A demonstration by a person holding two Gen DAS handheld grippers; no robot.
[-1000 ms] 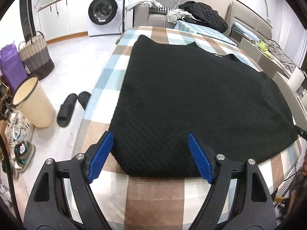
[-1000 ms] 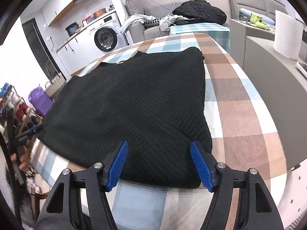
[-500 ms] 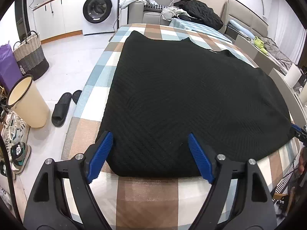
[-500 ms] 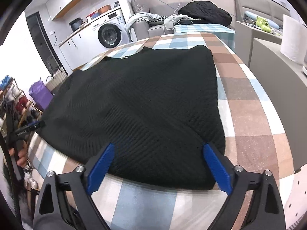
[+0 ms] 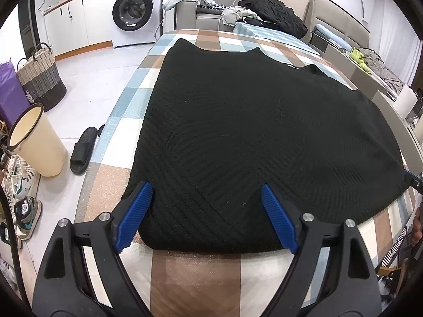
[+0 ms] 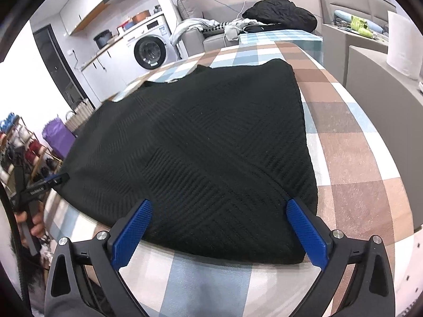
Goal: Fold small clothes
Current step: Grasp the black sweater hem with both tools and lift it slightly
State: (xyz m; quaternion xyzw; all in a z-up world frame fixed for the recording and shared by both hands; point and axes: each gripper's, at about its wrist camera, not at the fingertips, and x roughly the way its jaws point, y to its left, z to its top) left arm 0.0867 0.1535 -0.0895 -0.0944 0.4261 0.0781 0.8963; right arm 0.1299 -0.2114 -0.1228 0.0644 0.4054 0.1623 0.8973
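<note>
Checked table [image 5: 195,277]: black sweater [image 5: 251,132] lengthwise, collar far.

We list a black knit garment [image 5: 253,132], matt cloth with ribbed diagonal texture; a checked table cover [image 5: 195,277], faintly shiny and finely grained; blue ridged plastic pads [image 5: 134,214] on matt black gripper arms with bright metal screws [image 5: 307,217]; a woven basket [image 5: 39,79].

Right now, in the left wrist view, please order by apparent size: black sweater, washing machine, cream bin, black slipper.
1. black sweater
2. washing machine
3. cream bin, though it is nearer, so unsure
4. black slipper
</note>
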